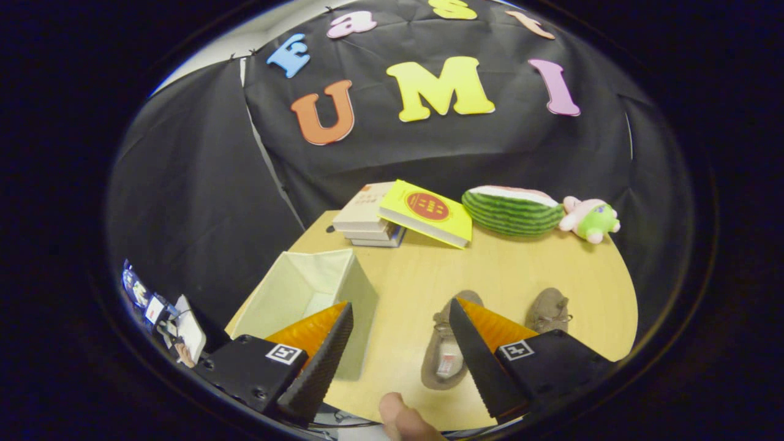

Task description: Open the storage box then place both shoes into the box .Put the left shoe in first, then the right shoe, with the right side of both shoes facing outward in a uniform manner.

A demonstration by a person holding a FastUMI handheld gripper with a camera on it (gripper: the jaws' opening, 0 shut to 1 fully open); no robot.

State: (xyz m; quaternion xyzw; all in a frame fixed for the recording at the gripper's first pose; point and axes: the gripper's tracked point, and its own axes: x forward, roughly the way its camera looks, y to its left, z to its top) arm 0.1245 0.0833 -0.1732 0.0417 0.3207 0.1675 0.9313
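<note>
The gripper (398, 343) hangs fingers apart over bare table (422, 269) between open storage box (306, 288) and shoes (444, 355)

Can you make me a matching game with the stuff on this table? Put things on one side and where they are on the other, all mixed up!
Things:
1. storage box
2. yellow book
3. watermelon slice toy
4. plush toy

Places:
A. at the far end of the row, right beside the watermelon
B. leaning on the stack of books
C. open, just beyond one finger
D. between the yellow book and the plush toy

Pairs: 1-C, 2-B, 3-D, 4-A

The gripper has its fingers open, holding nothing.
</note>
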